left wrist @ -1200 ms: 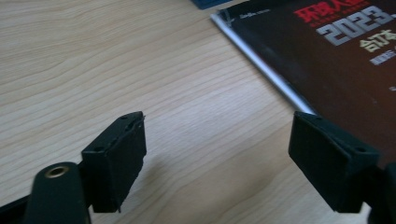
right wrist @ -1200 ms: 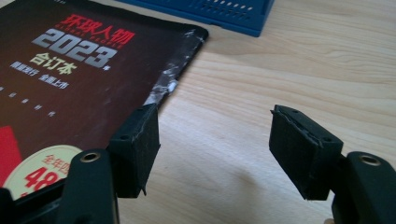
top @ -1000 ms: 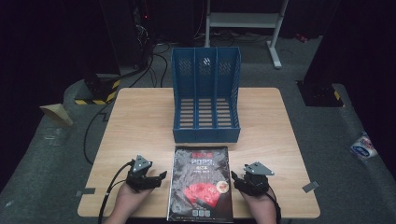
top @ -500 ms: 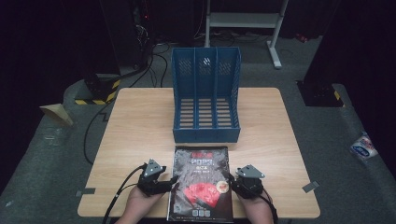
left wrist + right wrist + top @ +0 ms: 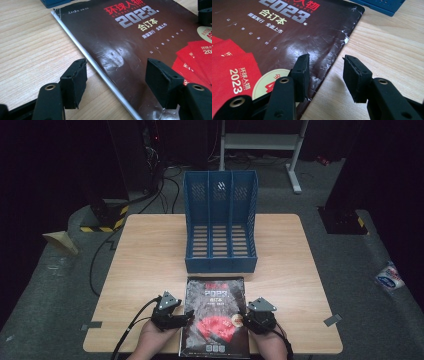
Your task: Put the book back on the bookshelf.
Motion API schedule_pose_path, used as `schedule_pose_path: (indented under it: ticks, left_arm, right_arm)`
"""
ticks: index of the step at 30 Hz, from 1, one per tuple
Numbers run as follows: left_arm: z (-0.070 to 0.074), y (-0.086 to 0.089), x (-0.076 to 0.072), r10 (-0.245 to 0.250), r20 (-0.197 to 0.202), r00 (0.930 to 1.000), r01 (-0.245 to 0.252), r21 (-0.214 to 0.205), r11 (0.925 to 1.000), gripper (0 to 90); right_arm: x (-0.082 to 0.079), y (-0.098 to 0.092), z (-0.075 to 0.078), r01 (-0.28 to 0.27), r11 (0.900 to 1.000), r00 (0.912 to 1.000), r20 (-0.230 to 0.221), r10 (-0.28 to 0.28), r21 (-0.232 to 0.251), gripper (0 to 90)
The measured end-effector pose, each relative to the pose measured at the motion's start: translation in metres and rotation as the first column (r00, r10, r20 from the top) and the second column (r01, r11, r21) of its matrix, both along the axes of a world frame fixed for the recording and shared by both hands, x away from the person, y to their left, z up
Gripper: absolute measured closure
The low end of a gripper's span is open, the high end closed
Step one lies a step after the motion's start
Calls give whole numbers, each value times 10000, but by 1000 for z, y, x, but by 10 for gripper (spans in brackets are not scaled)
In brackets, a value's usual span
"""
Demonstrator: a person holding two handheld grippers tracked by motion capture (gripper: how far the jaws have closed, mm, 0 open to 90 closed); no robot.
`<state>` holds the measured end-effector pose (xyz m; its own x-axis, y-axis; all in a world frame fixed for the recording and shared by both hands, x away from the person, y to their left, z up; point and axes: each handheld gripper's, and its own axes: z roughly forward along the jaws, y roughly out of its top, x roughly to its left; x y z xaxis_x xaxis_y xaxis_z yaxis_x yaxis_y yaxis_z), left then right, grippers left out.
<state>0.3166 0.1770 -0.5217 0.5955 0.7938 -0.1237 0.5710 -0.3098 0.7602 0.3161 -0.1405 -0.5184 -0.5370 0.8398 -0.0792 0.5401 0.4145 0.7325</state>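
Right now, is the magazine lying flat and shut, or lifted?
Flat and shut: the magazine lies cover up on the table, edges down in both gripper views.

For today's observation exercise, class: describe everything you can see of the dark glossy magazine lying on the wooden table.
The dark glossy magazine lies flat and closed at the near edge of the light wooden table, just in front of the blue plastic file rack. Its brown-black cover bears red and grey lettering, "2023", and a fan of red booklets. The cover is creased and scuffed, with a white spine edge. The left gripper straddles its spine side; the right gripper straddles the opposite edge. Both sets of jaws look open.
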Motion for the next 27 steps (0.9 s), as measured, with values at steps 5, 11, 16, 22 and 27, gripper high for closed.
schedule_pose_path:
  ticks: [5, 11, 16, 22, 27]
  left_arm:
    - [-2, -1, 1, -3, -98, 10000, 4, 57, 10000, 341]
    - [-2, -3, 2, -5, -259, 9997, 5, 16, 10000, 332]
    - [-2, -3, 2, -98, -201, 9998, 99, 87, 9999, 318]
    - [-2, -6, 1, -165, -255, 9995, 164, -14, 9999, 307]
    - [-2, -8, 1, -272, -352, 9990, 271, -37, 9996, 271]
  right_arm:
    - [0, 0, -1, 25, 9996, 9998, -213, -19, 299, 540]
    - [1, -1, -1, 104, 9975, 9984, -569, -64, 699, 488]
    - [2, -1, -2, 56, 9953, 9969, -787, 20, 966, 459]
    - [1, 3, -2, -55, 9929, 9948, -1000, 175, 1186, 417]
    - [-1, 8, -3, -124, 9918, 9949, -980, 250, 1273, 384]
